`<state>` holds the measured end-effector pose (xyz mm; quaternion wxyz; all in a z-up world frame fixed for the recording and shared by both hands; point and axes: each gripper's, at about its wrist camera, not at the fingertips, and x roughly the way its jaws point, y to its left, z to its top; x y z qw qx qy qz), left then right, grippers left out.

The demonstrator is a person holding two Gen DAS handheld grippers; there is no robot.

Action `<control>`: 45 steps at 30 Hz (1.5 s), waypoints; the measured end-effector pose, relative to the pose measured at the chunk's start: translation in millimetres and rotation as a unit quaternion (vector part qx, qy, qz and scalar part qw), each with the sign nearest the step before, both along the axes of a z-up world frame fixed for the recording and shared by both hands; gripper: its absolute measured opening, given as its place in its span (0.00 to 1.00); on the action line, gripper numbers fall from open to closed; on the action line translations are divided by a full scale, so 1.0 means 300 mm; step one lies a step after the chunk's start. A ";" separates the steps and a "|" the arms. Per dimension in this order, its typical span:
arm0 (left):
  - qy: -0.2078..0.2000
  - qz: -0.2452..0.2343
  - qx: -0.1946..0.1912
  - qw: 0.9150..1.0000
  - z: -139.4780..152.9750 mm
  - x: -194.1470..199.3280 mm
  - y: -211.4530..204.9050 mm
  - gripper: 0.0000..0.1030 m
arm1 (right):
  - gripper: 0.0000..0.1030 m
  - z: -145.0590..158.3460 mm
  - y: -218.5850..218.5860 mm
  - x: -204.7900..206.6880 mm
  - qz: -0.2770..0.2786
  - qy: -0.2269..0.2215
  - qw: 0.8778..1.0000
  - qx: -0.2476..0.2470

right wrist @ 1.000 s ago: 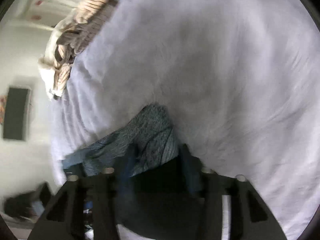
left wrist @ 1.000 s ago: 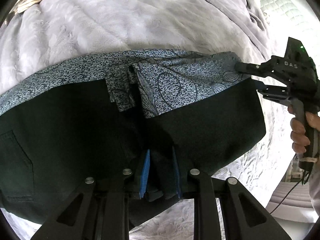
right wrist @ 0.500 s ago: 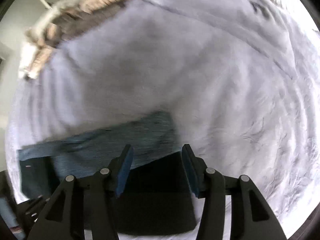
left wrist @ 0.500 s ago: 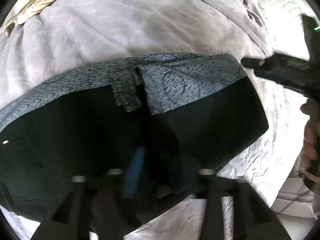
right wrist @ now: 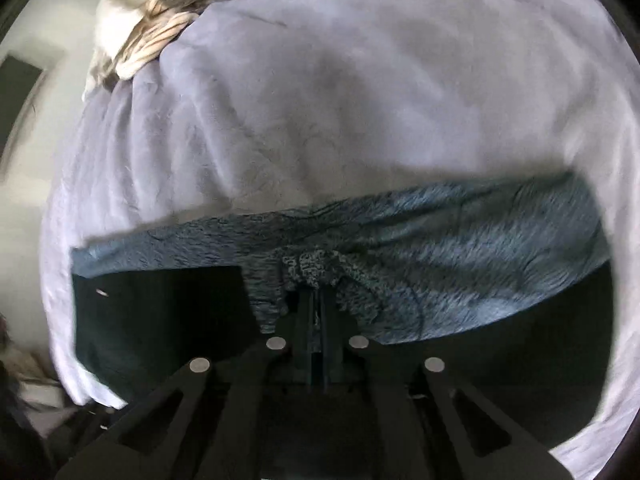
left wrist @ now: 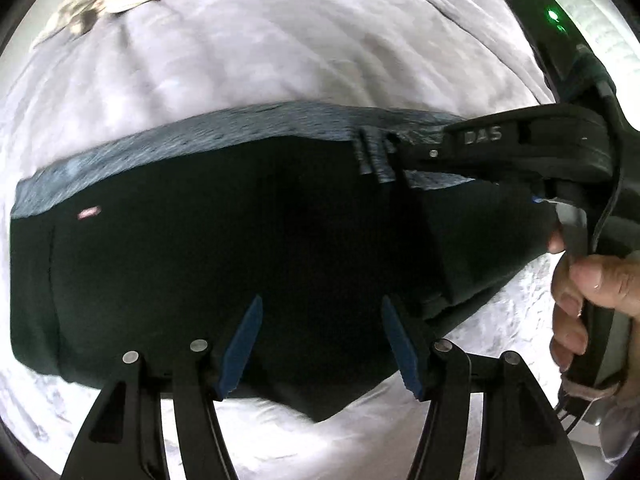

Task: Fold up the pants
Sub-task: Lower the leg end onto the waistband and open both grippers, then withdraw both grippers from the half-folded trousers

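The dark pants (left wrist: pixel 240 248) lie folded across the pale bedspread, with a blue patterned lining band (left wrist: pixel 200 144) along their far edge. My left gripper (left wrist: pixel 320 320) is open and empty just above the near part of the pants. My right gripper (left wrist: pixel 384 152) reaches in from the right in the left wrist view. Its own view shows it (right wrist: pixel 316 300) shut on the bunched patterned band (right wrist: pixel 460 248) near the middle of the far edge of the pants (right wrist: pixel 160 308).
A lavender bedspread (left wrist: pixel 280 48) covers the bed (right wrist: pixel 360 80). A striped beige and brown blanket (right wrist: pixel 168 28) is heaped at the far left corner. A white quilted surface (left wrist: pixel 592 32) lies beyond the right side.
My left gripper has opened and let go of the pants. My right gripper let go of the right corner, moved left and closed on the patterned band near the middle.
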<state>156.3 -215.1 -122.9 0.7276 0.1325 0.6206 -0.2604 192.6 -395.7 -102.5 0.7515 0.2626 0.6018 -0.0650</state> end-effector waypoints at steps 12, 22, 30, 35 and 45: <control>-0.008 0.031 0.021 0.999 0.027 -0.003 0.158 0.61 | 0.07 0.118 0.058 -0.090 0.018 -0.050 0.998 0.032; -0.003 0.035 0.063 0.997 0.005 -0.046 0.213 0.61 | 0.13 0.013 0.156 -0.202 0.012 0.007 0.999 0.033; -0.003 0.036 0.070 0.997 0.049 -0.092 0.272 0.61 | 0.30 0.075 0.274 -0.274 0.046 0.019 0.998 0.043; 0.001 0.039 0.074 0.996 0.071 -0.113 0.325 0.61 | 0.56 0.113 0.303 -0.329 0.040 0.029 0.997 0.051; 0.000 0.046 0.082 0.996 0.108 -0.155 0.443 0.65 | 0.68 0.129 0.388 -0.364 0.050 0.053 0.996 0.053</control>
